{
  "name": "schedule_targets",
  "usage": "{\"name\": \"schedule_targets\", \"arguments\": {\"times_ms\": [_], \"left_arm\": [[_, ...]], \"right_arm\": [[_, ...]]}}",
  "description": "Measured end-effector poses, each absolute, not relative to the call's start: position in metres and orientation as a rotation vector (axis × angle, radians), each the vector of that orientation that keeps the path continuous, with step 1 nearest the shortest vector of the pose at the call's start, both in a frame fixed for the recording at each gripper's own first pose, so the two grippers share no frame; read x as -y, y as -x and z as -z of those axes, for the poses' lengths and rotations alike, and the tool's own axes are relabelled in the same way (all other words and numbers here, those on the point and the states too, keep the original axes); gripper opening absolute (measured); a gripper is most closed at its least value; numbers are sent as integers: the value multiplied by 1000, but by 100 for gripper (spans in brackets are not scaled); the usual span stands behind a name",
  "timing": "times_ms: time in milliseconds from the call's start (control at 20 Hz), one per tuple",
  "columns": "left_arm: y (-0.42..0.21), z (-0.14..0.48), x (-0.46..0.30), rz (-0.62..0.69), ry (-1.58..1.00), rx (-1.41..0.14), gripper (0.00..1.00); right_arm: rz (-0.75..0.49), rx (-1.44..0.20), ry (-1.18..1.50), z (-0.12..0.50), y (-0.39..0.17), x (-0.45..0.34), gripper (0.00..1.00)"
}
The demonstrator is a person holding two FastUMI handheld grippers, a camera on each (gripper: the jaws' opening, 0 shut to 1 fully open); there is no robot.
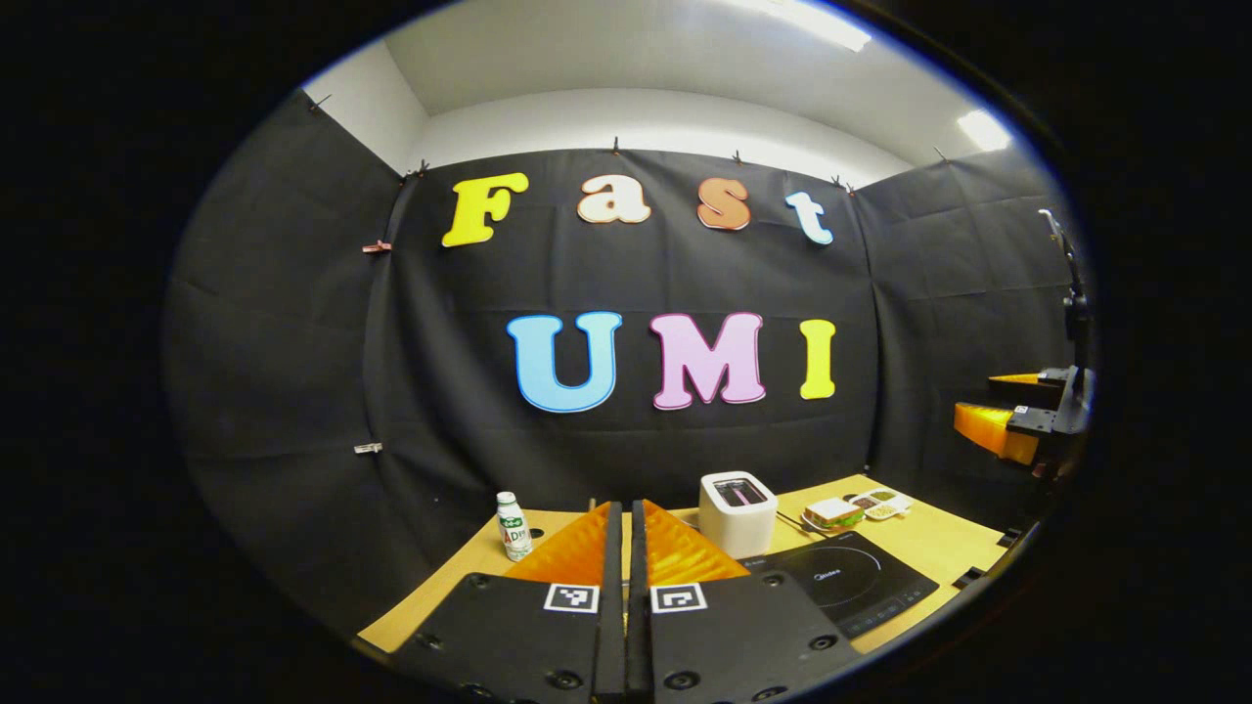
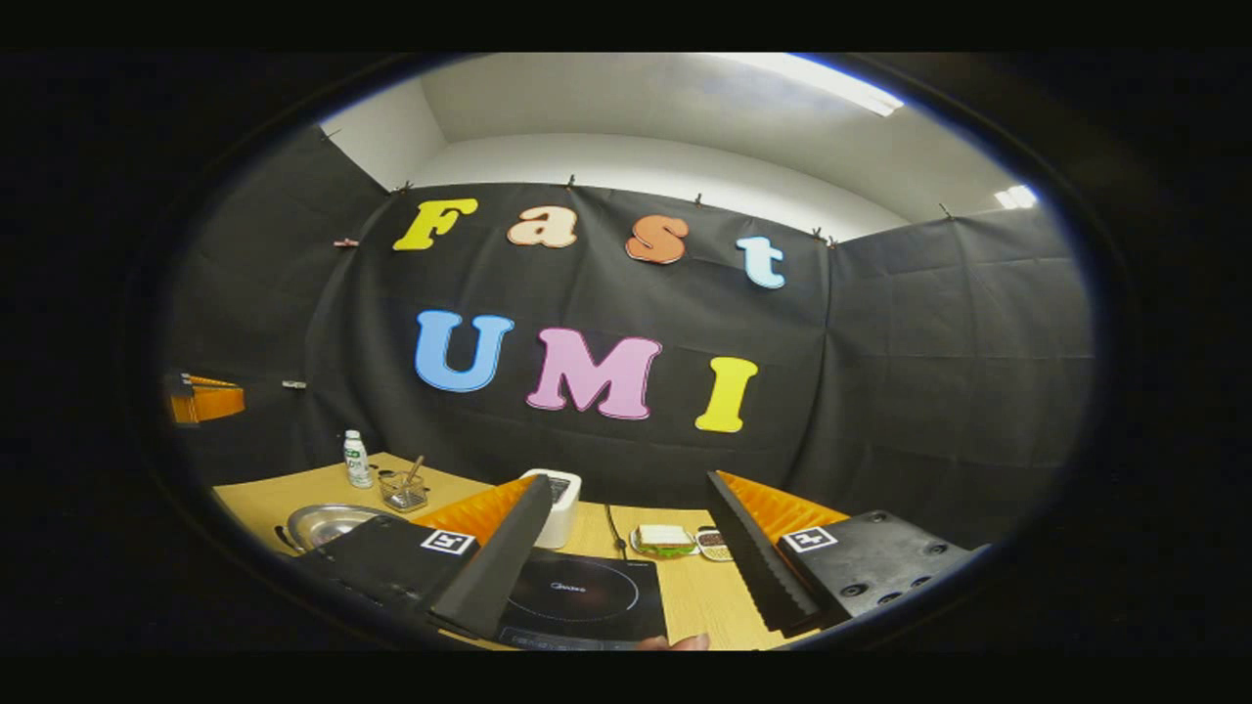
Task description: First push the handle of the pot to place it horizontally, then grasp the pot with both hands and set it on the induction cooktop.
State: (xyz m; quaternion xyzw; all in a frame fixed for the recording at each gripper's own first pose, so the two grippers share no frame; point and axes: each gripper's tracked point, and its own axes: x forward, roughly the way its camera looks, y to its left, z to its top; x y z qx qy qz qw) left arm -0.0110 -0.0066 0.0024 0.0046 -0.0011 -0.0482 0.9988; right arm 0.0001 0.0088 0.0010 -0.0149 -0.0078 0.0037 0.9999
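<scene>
Hovering above the worktop (image 2: 284,494), left claw (image 1: 622,543) has fingers pressed together, empty; right claw (image 2: 626,548) is spread wide, empty. Pot (image 2: 328,523) sits at worktop's left, just left of induction cooktop (image 2: 577,596), partly hidden by right claw's finger. Handle direction & long axis: can't tell. Risk: pushing blind could slide pot into glass jar (image 2: 403,489) nearby.

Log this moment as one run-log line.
left tongs shut, raised | right tongs open above induction cooktop | pot on table, untouched
</scene>
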Motion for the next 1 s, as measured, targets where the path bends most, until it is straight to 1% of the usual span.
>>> {"name": "schedule_targets", "arguments": {"times_ms": [400, 600, 1000], "left_arm": [[13, 20, -6, 59, 4, -95, 5], [18, 42, -9, 52, 25, -172, 5], [36, 134, -1, 96, 101, -508, 5]], "right_arm": [[-11, 11, 34, 2, 1, -8, 98], [-13, 3, 27, 5, 1, -7, 98], [-21, -25, 23, 18, 1, -7, 98]]}}
